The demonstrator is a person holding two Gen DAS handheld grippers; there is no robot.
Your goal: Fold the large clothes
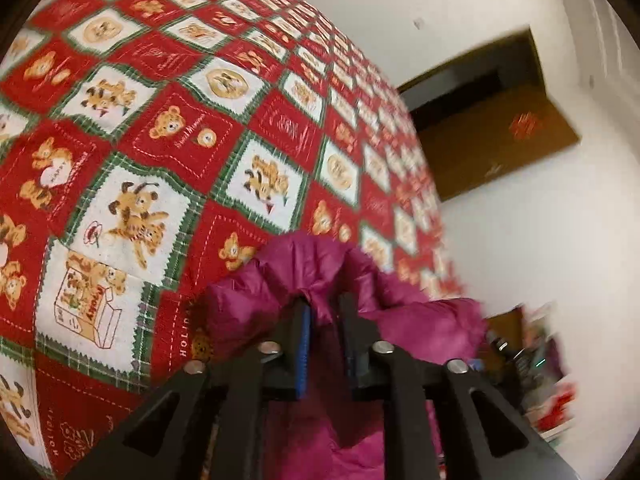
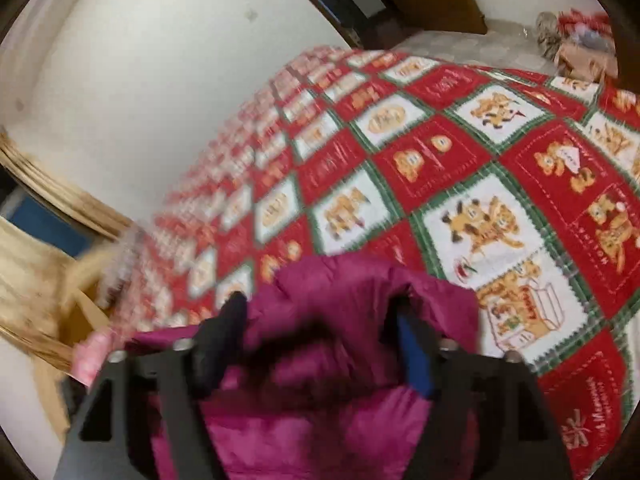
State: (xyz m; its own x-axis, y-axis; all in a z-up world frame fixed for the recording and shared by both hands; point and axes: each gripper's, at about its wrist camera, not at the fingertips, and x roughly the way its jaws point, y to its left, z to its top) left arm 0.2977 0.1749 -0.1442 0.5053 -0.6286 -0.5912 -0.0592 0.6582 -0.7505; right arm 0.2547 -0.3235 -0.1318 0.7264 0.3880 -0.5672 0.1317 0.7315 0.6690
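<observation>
A magenta puffer jacket (image 1: pixel 400 312) is held over a bed with a red, green and white teddy-bear quilt (image 1: pixel 172 128). My left gripper (image 1: pixel 324 308) is shut on a pinched fold of the jacket, which bunches up around the fingers. In the right wrist view the jacket (image 2: pixel 352 312) fills the space between the wide-set fingers of my right gripper (image 2: pixel 320 312), which grips a thick bundle of it above the quilt (image 2: pixel 460 184). Both views are motion-blurred.
White walls stand behind the bed. A dark doorway with a brown door (image 1: pixel 500 140) is at the right in the left wrist view. Cluttered items (image 1: pixel 548 392) lie at its lower right. A wooden chair (image 2: pixel 44 272) stands left of the bed.
</observation>
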